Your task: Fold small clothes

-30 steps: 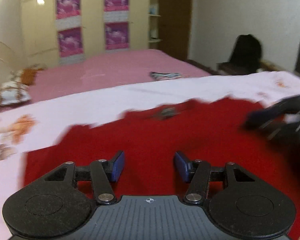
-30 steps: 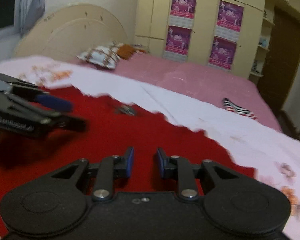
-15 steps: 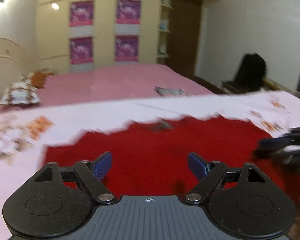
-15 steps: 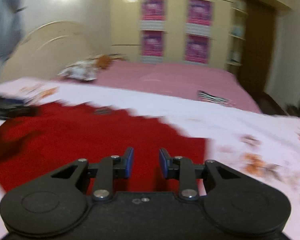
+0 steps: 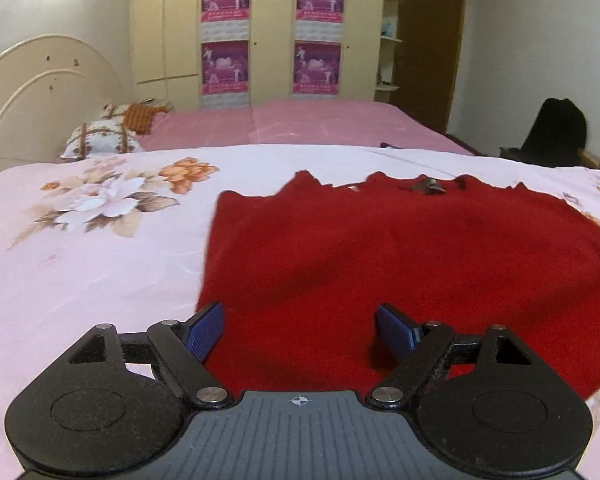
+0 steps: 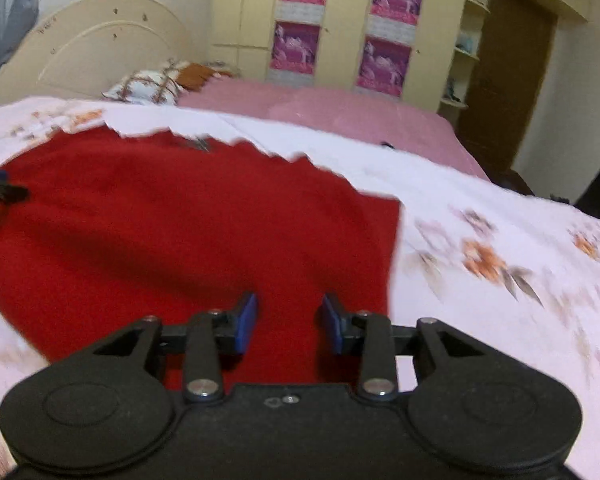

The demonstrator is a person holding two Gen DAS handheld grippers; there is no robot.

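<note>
**Both grippers poised over near edge of red garment**

L gripper [image 5: 299,330]: jaws spread wide, nothing between the blue pads [image 5: 205,330], holding nothing. It sits just above the near-left corner of the red garment [image 5: 400,256]; left pad is roughly over the cloth's left edge, right pad over the fabric itself. Probably lined up that way to take the corner for a fold.

R gripper [image 6: 288,326]: jaws parted, narrower gap than the L, also empty. Red cloth lies directly under and ahead of it; garment's right edge runs just to its right. Looks like the matching grab point on the other side.

Garment is spread flat on the floral bedsheet [image 5: 100,216], collar end w/ a small grey tag [image 5: 426,186] far from both grippers, so near hem could be lifted toward it. No fold visible yet.

Further out: pink mattress cover [image 5: 300,124], patterned pillow [image 5: 100,142] far left, wardrobe w/ purple posters [image 5: 272,28] beyond. R view is motion-blurred, so contact w/ cloth can't be told.
</note>
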